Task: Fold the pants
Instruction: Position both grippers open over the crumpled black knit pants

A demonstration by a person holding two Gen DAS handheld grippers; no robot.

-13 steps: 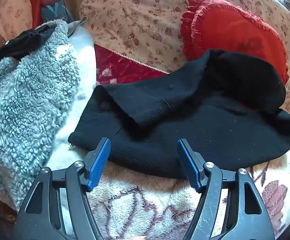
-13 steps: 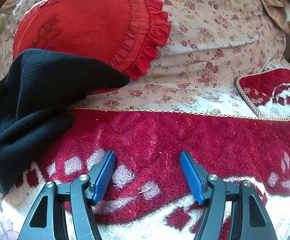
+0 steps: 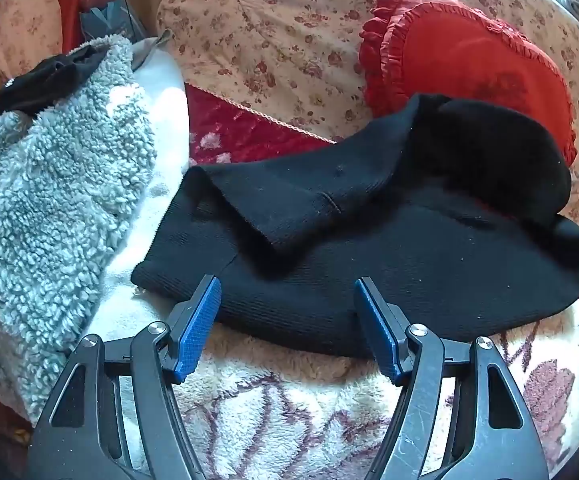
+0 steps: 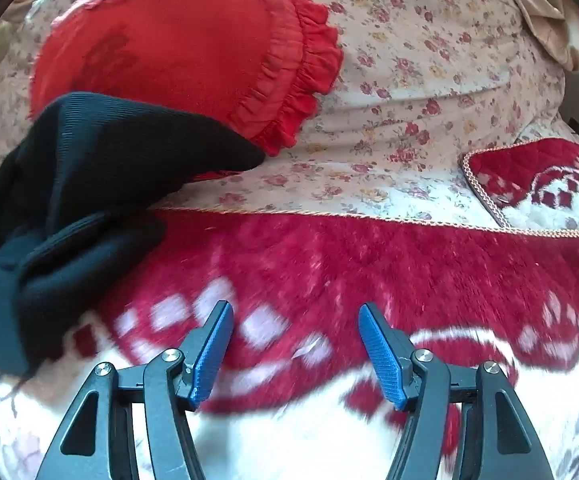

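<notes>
Black knit pants (image 3: 369, 248) lie roughly folded on the red-and-white plush blanket (image 3: 289, 408), far end against the red heart-shaped cushion (image 3: 469, 60); left tool (image 3: 287, 300) spread at their near edge, right tool (image 4: 295, 332) spread over bare blanket, both empty.

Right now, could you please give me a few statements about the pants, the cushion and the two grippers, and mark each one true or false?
1. The black pants lie on the blanket, partly folded over themselves. True.
2. The left gripper is shut on the pants. False: its fingers stand open at the near edge of the pants, gripping nothing.
3. The far end of the pants rests against the red heart-shaped cushion. True.
4. The right gripper holds a corner of the pants. False: it is open over the red and white blanket, with the pants off to its left.
5. A grey fleece garment lies left of the pants. True.
</notes>
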